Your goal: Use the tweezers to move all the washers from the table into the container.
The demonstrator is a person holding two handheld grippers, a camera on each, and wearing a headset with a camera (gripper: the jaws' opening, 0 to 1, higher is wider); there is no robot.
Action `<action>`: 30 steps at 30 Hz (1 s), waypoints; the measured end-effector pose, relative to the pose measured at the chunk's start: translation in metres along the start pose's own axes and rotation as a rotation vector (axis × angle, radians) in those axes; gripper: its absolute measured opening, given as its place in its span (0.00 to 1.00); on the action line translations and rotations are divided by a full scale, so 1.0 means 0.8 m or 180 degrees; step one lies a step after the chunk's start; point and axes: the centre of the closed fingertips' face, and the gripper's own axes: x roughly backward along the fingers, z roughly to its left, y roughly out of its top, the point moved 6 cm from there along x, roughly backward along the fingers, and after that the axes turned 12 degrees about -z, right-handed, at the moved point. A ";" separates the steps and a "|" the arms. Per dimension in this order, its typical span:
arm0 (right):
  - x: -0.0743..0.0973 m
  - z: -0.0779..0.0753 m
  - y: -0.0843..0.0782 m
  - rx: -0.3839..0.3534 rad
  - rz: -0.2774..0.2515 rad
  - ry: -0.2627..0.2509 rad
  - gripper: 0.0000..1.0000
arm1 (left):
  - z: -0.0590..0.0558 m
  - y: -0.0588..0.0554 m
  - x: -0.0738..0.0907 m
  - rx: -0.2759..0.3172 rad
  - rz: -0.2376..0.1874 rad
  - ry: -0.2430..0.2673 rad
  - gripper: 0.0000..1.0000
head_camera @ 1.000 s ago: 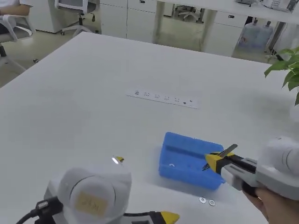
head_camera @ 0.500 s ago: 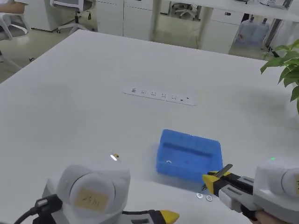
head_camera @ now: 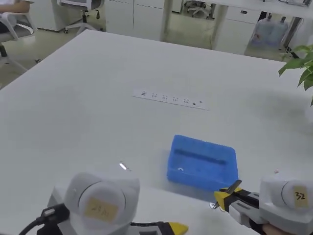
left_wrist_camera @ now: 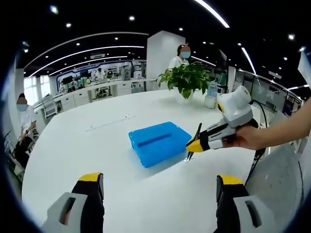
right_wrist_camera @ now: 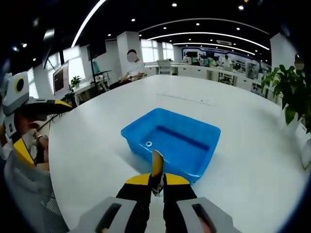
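Note:
The blue container (head_camera: 203, 164) sits on the white table (head_camera: 98, 98), and one washer (head_camera: 180, 170) lies inside it. My right gripper (head_camera: 225, 198) is at the container's near right corner, shut on the metal tweezers (head_camera: 234, 186). A washer (head_camera: 213, 205) peeks out on the table beside its yellow tips. In the right gripper view my right gripper (right_wrist_camera: 156, 182) holds the tweezers (right_wrist_camera: 157, 167) upright before the container (right_wrist_camera: 170, 141), with the washer (right_wrist_camera: 148, 143) on its floor. My left gripper (left_wrist_camera: 159, 184) stands open and holds nothing. It faces the container (left_wrist_camera: 158, 141) and the tweezers (left_wrist_camera: 198, 138).
A row of sockets (head_camera: 171, 100) is set into the table beyond the container. A potted plant (head_camera: 298, 68) stands at the far right edge. A person (left_wrist_camera: 182, 56) stands behind the plant. Office chairs (head_camera: 14, 29) and cabinets lie past the table.
My right gripper has come back with the tweezers from above the container and down to the table at its near right corner, covering the washers there. The left gripper has stayed put.

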 end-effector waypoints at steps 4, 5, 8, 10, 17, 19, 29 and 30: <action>-0.003 0.000 -0.004 0.0008 0.0040 0.0008 0.05 | 0.000 -0.001 0.000 -0.0001 0.0016 0.0000 0.98; -0.003 -0.002 -0.003 -0.0001 -0.0004 -0.0010 0.05 | 0.000 -0.001 0.000 0.0000 0.0014 -0.0002 0.98; -0.002 -0.002 -0.003 -0.0070 -0.0010 -0.0022 0.05 | 0.000 -0.001 0.000 -0.0023 0.0021 0.0002 0.98; -0.002 -0.002 -0.003 -0.0046 -0.0007 -0.0013 0.05 | 0.000 -0.001 0.000 -0.0026 0.0024 -0.0002 0.98; -0.003 0.002 0.002 -0.0059 -0.0031 -0.0003 0.05 | 0.000 -0.002 0.000 -0.0030 0.0041 -0.0007 0.97; -0.004 0.003 0.003 0.0018 -0.0010 0.0005 0.05 | 0.001 -0.003 0.000 -0.0029 0.0040 0.0001 0.97; -0.005 -0.001 -0.001 -0.0105 0.0007 -0.0024 0.05 | 0.003 -0.006 0.001 -0.0028 0.0070 0.0011 0.96; -0.005 -0.001 -0.001 -0.0087 0.0008 -0.0021 0.05 | 0.003 -0.006 0.001 -0.0029 0.0072 0.0012 0.96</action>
